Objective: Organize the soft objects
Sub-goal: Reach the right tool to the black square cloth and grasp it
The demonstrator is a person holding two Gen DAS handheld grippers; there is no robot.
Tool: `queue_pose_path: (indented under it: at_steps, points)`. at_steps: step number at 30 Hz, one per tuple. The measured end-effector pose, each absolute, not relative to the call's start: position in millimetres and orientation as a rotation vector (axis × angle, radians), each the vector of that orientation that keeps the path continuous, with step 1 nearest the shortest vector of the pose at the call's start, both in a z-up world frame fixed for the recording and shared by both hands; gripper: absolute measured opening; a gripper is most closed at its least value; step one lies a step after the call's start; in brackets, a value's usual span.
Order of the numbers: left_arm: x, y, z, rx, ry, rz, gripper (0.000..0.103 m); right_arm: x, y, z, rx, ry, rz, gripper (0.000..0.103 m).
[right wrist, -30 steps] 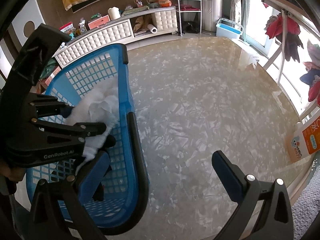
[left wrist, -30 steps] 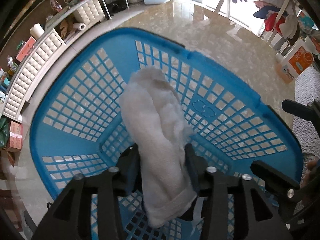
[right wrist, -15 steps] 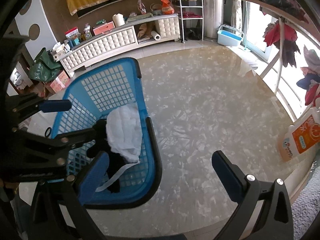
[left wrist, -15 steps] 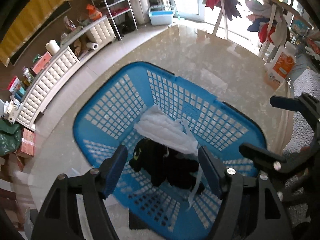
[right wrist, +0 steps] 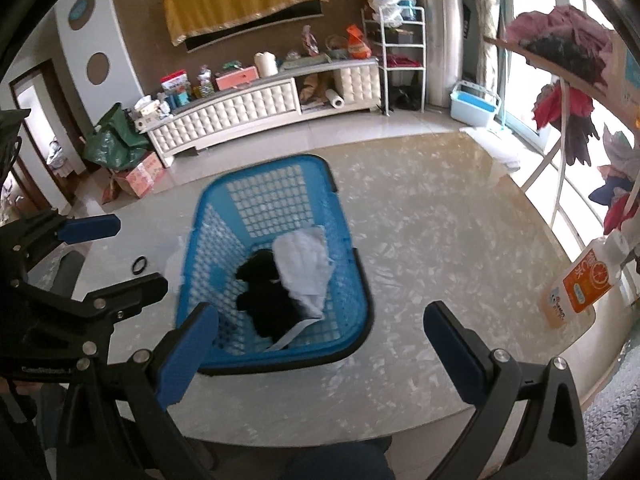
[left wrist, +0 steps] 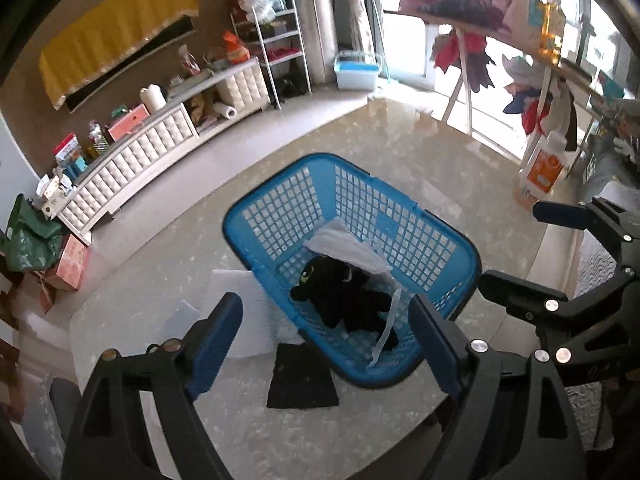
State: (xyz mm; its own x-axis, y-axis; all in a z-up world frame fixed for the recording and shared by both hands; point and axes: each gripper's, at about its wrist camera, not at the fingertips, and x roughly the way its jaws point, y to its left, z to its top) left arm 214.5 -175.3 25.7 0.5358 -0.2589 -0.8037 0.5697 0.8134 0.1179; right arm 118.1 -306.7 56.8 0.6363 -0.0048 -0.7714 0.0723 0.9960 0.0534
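A blue plastic basket (left wrist: 400, 216) stands on the marble table and also shows in the right wrist view (right wrist: 264, 200). Inside lie a white cloth mitt (left wrist: 352, 250) (right wrist: 306, 264) and a black plush toy (left wrist: 340, 300) (right wrist: 268, 304) side by side. My left gripper (left wrist: 326, 334) is open and empty, held above the basket's near side. My right gripper (right wrist: 320, 340) is open and empty, above the basket's near rim. Each gripper shows in the other's view, the right one (left wrist: 560, 260) and the left one (right wrist: 100, 256).
A black square cloth (left wrist: 302, 376) and a white foam sheet (left wrist: 236, 320) lie by the basket. A black ring (right wrist: 139, 266) lies on the table to its left. An orange bottle (right wrist: 576, 284) stands at the right table edge. A clothes rack (left wrist: 472, 40) stands behind.
My left gripper has let go of the white mitt, which now lies in the basket beside the black plush. Both grippers have pulled back and up from the basket.
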Motion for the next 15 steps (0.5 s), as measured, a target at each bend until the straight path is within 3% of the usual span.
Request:
queue_pose_path:
  at_steps: [10,12,15]
  points:
    - [183.1,-124.5,32.7,0.307,0.847,-0.459,0.095,105.5,-273.2,59.8,0.041,0.865,0.007,0.103]
    - [179.1,-110.9,32.4,0.288,0.844,-0.44,0.103,106.6,-264.0,57.8,0.038,0.867,0.024,0.103]
    - [173.5,-89.4,30.9,0.263,0.838,-0.406,0.103,108.3,-249.7,54.7,0.023,0.869,0.045,0.103]
